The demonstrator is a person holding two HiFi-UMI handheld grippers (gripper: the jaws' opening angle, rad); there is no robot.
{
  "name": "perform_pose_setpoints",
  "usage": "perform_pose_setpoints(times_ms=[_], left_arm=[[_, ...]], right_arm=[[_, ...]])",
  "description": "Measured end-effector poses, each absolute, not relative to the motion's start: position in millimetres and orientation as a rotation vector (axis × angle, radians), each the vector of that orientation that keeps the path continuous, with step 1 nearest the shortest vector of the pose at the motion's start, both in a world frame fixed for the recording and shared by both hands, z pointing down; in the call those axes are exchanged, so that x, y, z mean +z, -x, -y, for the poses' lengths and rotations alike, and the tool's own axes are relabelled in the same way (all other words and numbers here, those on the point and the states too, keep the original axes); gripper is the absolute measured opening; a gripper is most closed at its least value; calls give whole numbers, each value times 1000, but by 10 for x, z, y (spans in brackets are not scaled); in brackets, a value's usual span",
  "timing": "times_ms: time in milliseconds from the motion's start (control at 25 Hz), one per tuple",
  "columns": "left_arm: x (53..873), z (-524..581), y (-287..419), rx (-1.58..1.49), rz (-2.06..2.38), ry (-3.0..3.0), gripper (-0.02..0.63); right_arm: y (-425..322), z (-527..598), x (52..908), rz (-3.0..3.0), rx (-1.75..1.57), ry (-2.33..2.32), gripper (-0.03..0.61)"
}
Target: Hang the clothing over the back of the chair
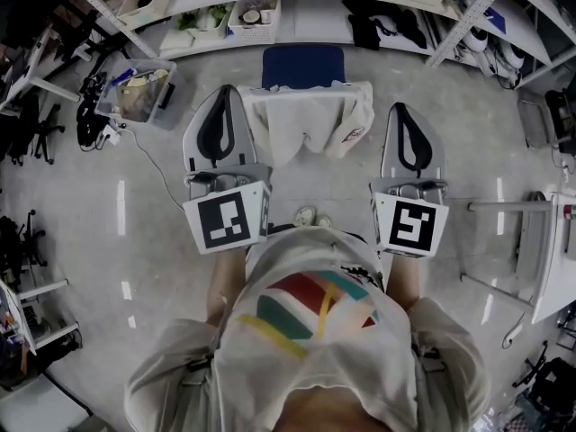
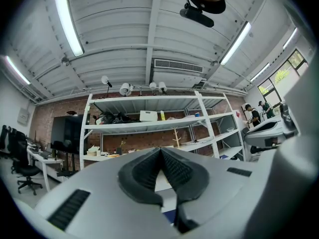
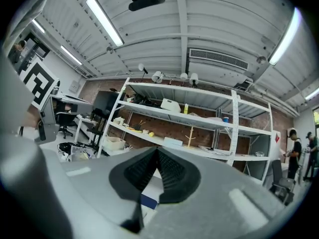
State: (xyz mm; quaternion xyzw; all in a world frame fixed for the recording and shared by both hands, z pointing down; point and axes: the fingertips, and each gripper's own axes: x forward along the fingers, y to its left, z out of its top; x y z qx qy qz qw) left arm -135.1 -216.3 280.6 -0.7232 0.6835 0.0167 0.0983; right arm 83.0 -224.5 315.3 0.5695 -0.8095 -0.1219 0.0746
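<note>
Clearances, head view. Bare floor [image 1: 468, 142] lies open on both sides of the chair [image 1: 302, 64]. The draped clothing [image 1: 310, 120] fills the gap between the left gripper [image 1: 224, 97] and the right gripper [image 1: 402, 111]. Shelving [image 1: 297, 12] closes the far side. A bin [image 1: 139, 93] stands at the left and a table [image 1: 549, 268] at the right.

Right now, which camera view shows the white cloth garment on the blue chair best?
The head view: the white cloth garment lies whole there, draped on the blue chair. Each gripper view looks out level at shelves and shows only slivers of white and blue beneath its own jaws.
</note>
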Motion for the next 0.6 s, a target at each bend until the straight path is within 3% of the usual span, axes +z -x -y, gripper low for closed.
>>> perform_pose_setpoints(times_ms=[600], left_arm=[[2857, 2180, 1423, 47, -2031, 2146, 14]], right_arm=[[-808, 2274, 3171, 2413, -371, -1702, 5]])
